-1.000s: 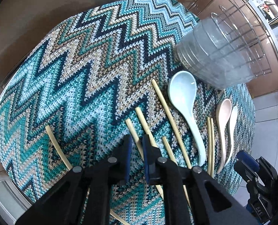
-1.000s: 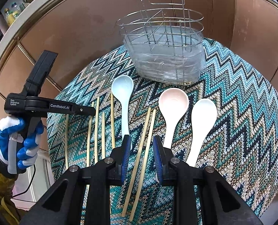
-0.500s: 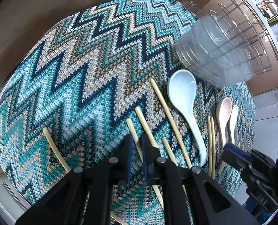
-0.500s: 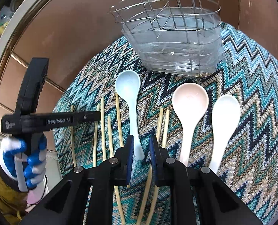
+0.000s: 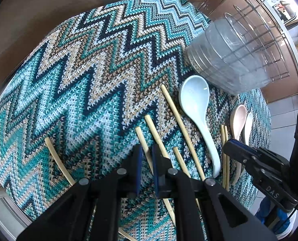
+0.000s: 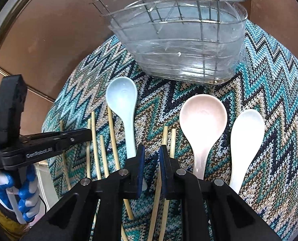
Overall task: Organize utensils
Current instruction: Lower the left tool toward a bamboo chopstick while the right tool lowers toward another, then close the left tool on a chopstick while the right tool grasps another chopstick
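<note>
Several bamboo chopsticks and three ceramic spoons lie on a zigzag-knit cloth [image 5: 88, 70]: a pale blue spoon [image 6: 121, 94], a pink spoon [image 6: 203, 116] and a white spoon [image 6: 247, 128]. My left gripper [image 5: 147, 150] is down at the left group of chopsticks. Its jaws are nearly together with one chopstick [image 5: 141, 136] running into the slit between them. My right gripper [image 6: 151, 150] hangs low over a pair of chopsticks [image 6: 165, 134]. Its jaws stand a narrow gap apart, and one stick shows in that gap beside the right pad, untouched. The blue spoon's handle runs behind its left finger.
A wire utensil rack in a clear plastic tub [image 6: 179, 50] stands at the back of the cloth. A lone chopstick [image 5: 54, 154] lies far left near the table rim. A blue-and-white gloved hand [image 6: 18, 190] holds the left gripper. Brown cabinet panels stand behind.
My right gripper has sunk and moved forward toward the chopstick pair, and its jaws have narrowed. In the left wrist view it has come further in from the right. The left gripper has stayed put.
</note>
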Motion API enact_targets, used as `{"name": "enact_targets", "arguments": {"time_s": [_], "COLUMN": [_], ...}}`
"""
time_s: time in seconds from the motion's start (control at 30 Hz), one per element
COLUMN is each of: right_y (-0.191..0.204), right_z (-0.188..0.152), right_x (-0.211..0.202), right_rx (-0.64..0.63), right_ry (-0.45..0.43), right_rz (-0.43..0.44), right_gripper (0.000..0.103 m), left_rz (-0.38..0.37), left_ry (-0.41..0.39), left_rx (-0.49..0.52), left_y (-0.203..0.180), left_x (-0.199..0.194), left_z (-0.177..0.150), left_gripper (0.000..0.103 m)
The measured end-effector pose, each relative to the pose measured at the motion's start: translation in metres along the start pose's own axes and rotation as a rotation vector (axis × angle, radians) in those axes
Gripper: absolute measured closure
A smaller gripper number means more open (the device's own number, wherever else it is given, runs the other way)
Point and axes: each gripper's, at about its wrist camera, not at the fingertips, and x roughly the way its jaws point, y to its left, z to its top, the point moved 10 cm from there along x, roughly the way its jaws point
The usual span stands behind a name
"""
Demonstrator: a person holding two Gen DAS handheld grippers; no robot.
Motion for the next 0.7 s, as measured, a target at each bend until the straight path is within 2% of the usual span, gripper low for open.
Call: {"name": "enact_targets", "arguments": {"time_s": [0.53,0.7], "right_y": [-0.009,-0.009], "right_z": [0.006,0.005], "right_x": [0.018,0.019], "right_rx": [0.011,0.011], "right_ry": [0.046,0.05], "right_rz": [-0.024,-0.027], "right_gripper": [0.088,0.097], "left_rz": [0.008,0.012], "left_ry": [0.004,-0.004], "left_rx": [0.004,-0.009], "left_y": [-0.003,-0.006], "left_x": [0.001,0.003], "left_z": [0.003,0.005], "left_gripper": [0.094,0.095]}}
